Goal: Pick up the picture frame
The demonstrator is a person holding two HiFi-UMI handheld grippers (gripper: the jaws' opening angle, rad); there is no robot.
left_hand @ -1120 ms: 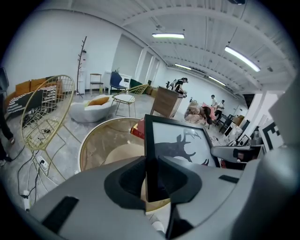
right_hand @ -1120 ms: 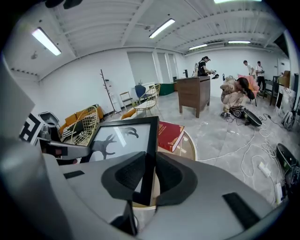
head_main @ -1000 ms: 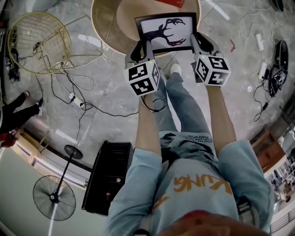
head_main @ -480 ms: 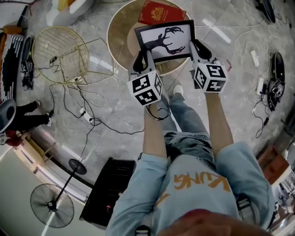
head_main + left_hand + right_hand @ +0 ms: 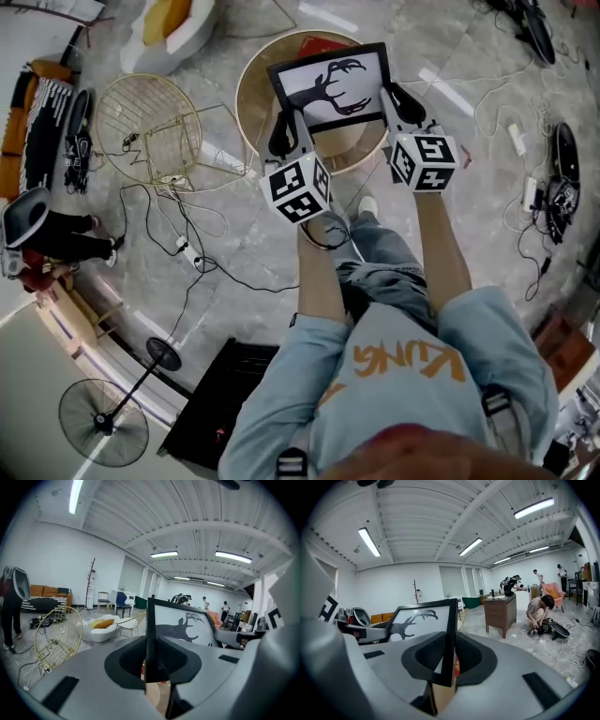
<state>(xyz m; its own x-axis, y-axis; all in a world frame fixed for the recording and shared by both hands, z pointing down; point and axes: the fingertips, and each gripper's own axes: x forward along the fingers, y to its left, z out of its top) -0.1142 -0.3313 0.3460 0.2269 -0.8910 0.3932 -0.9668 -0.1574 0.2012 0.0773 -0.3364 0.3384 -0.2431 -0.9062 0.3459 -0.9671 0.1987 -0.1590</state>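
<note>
1. Nearest the camera, a person in a pale blue shirt is reaching both forearms forward, each hand carrying a gripper topped by a marker cube.
2. The left gripper (image 5: pixel 284 131) is clamping the left short side of the picture frame (image 5: pixel 330 82). In the left gripper view, its jaws are sitting a narrow gap apart with the black moulding (image 5: pixel 151 634) pinched between the pads.
3. The right gripper (image 5: pixel 400 101) is doing the same on the opposite short side. The right gripper view is showing the frame's edge (image 5: pixel 449 644) squeezed between its jaws.
4. The frame is lying straight ahead of both grippers and bridging the gap between them. Its long axis is running side to side from one pair of jaws to the other, and its antlered silhouette is facing up toward the head camera. Neither hand is sitting nearer, as both are sharing the load at the ends.
5. Beneath and beyond it, a round table (image 5: pixel 251 103) is showing, with a red book (image 5: pixel 323 41) peeking past the frame's far edge. The frame appears to be hanging clear of the tabletop, so the pick-up is looking all but complete.
6. Any further move is likely hinging on the two hands travelling together; one drifting ahead could twist the frame in the pads.
7. Farther off, a gold wire chair (image 5: pixel 150 127) and loose cables (image 5: pixel 178 234) are crowding the marble floor.
</note>
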